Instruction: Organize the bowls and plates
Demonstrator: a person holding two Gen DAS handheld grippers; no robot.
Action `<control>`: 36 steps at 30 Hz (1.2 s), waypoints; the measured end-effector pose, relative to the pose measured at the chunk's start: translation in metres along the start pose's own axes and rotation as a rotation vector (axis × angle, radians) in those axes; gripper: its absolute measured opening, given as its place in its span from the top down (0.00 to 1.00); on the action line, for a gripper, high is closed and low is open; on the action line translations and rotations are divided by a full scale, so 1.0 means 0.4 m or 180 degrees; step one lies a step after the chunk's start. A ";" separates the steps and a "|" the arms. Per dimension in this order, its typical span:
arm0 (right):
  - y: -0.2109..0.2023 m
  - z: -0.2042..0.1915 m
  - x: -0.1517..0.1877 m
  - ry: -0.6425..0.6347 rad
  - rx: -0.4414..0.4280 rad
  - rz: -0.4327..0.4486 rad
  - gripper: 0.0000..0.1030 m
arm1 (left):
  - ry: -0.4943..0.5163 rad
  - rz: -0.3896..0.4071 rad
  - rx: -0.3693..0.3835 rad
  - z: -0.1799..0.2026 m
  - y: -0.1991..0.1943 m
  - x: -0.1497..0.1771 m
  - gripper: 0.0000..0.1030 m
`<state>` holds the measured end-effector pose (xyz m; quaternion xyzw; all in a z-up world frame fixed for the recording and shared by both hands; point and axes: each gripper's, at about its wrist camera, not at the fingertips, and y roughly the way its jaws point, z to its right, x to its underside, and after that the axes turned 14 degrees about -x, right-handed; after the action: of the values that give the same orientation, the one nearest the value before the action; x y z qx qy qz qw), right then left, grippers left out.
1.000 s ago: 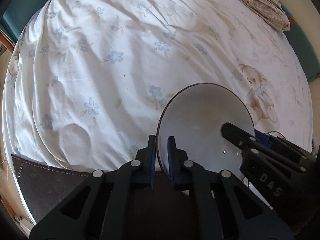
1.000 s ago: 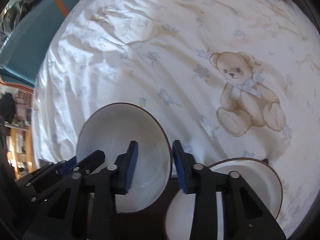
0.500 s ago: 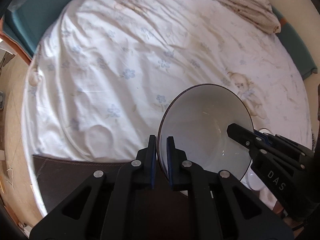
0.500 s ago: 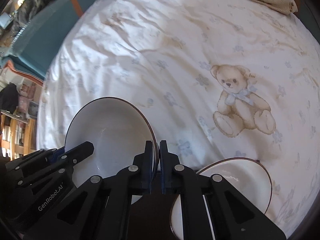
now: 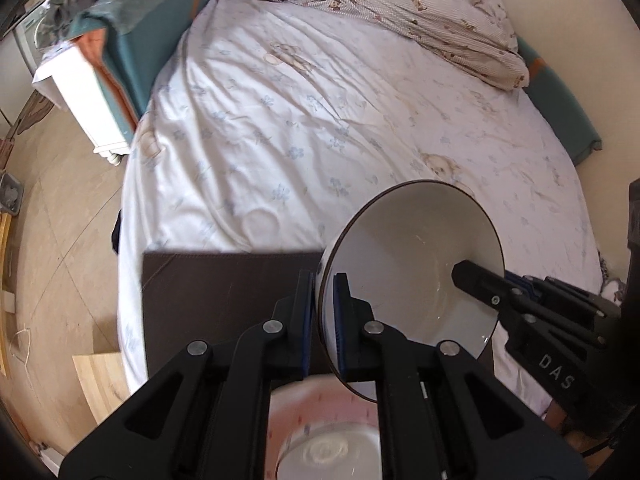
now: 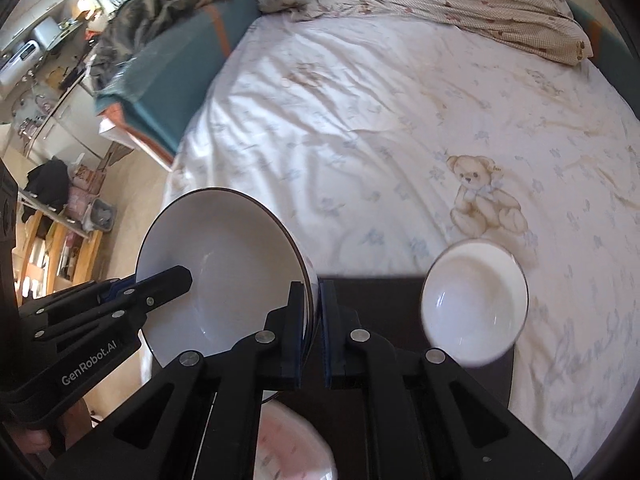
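Rumpled cotton bedsheet (image 5: pixel 320 120); both grippers pinch glossy round bowl (image 5: pixel 412 272), seemingly porcelain.

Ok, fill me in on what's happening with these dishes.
Both grippers are clamped on one white dark-rimmed bowl, held up above the bed: the left gripper pinches one side of its rim, the right gripper the opposite side. A smaller white bowl sits at the edge of the dark mat.
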<state>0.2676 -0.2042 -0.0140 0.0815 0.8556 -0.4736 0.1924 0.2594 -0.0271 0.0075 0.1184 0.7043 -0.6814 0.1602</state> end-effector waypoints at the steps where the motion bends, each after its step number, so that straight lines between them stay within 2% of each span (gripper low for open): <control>1: -0.017 -0.022 0.018 -0.0029 -0.0003 0.0008 0.91 | -0.0038 0.0007 0.0018 -0.013 -0.019 0.024 0.93; 7: -0.073 -0.123 0.118 -0.0172 0.0016 -0.0020 0.90 | -0.0158 -0.0029 0.0116 -0.066 -0.078 0.146 0.93; 14: -0.083 -0.177 0.253 -0.0237 -0.0010 -0.0146 0.90 | -0.0138 -0.0076 0.0083 -0.099 -0.100 0.297 0.93; 16: -0.076 -0.188 0.293 -0.0269 -0.0016 -0.0203 0.90 | -0.0157 -0.0158 0.0089 -0.108 -0.085 0.331 0.93; 25: 0.004 -0.136 0.396 -0.0093 -0.0051 -0.0428 0.90 | -0.0007 -0.0374 -0.0040 -0.086 -0.008 0.379 0.93; 30: 0.020 -0.114 0.413 -0.0021 -0.0043 -0.0484 0.90 | 0.0071 -0.0519 -0.0055 -0.069 0.028 0.395 0.93; 36: 0.042 -0.076 0.425 0.0222 -0.0157 -0.0630 0.90 | 0.0051 -0.0526 -0.0059 -0.067 0.034 0.385 0.93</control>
<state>0.1103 -0.1767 -0.0815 0.0082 0.8770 -0.4660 0.1167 0.1210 -0.0077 -0.0640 0.0639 0.7192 -0.6847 0.0989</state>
